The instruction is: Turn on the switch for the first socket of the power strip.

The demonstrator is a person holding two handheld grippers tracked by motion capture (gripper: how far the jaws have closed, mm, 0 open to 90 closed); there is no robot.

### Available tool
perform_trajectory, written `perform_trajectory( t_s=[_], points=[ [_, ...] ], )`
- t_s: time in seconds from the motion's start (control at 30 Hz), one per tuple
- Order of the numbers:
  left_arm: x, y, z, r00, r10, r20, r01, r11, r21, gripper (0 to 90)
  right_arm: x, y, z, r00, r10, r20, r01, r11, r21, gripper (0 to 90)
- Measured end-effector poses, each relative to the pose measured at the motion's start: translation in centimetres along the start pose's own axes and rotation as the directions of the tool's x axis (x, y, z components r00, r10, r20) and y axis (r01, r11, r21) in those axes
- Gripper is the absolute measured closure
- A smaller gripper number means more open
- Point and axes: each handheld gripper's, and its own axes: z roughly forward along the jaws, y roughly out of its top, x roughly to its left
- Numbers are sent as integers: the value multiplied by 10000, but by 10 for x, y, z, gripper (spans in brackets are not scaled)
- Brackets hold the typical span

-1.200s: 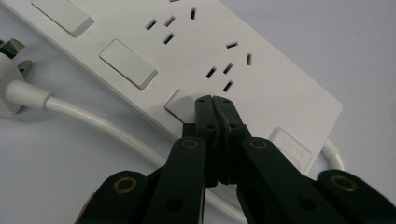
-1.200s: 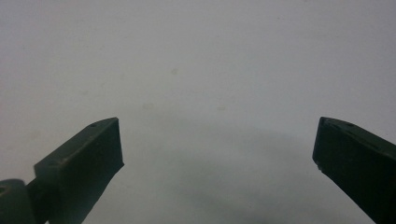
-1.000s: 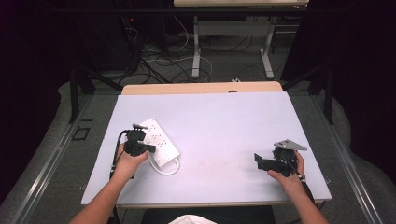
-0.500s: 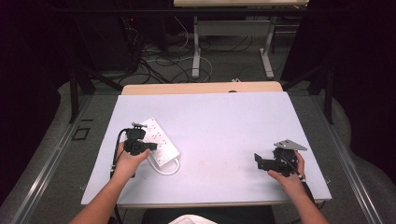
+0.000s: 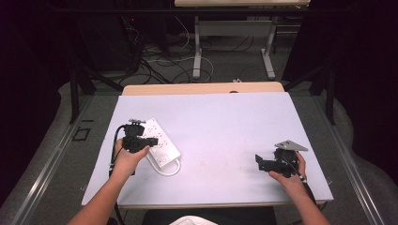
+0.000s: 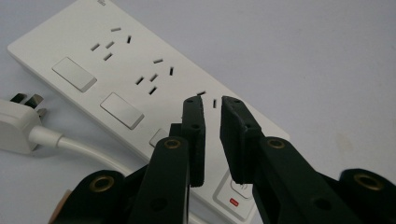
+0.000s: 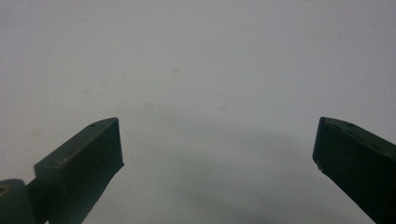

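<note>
The left gripper [image 6: 212,100] is hovering over the white power strip [image 5: 158,143] lying at the worktop's [image 5: 225,126] left, its fingers having just parted slightly around nothing. The right gripper [image 7: 217,144] is resting wide. Those narrow fingers risk skidding off a switch [image 6: 121,110].

The left claw [image 6: 212,100] (jaws slightly parted, holding nothing) hovers over the white power strip [image 6: 126,84].

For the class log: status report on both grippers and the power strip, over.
Left gripper over power strip, jaws just opening, narrow gap, nothing between. Right gripper open. Nothing in the way.
</note>
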Motion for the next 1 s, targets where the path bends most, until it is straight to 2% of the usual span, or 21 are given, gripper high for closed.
perform_trajectory(
  t_s=[0.23,0.43,0.67,1.0],
  points=[
    [-3,4,-10,9999,81,114,-77,9993,-378,783,-1,0,0,10000,-9,-29,9,10000,-1,9],
    [-6,5,-12,9995,270,152,-262,9984,-492,701,0,0,0,10000,-27,-39,27,10000,-10,9],
    [-6,6,-14,9992,372,116,-363,9971,-664,654,0,1,1,10000,20,-51,-20,10000,11,9],
    [-4,7,-20,9979,615,-195,-632,9924,-1057,564,0,1,1,10000,-24,-56,24,10000,10,9]
  ],
)
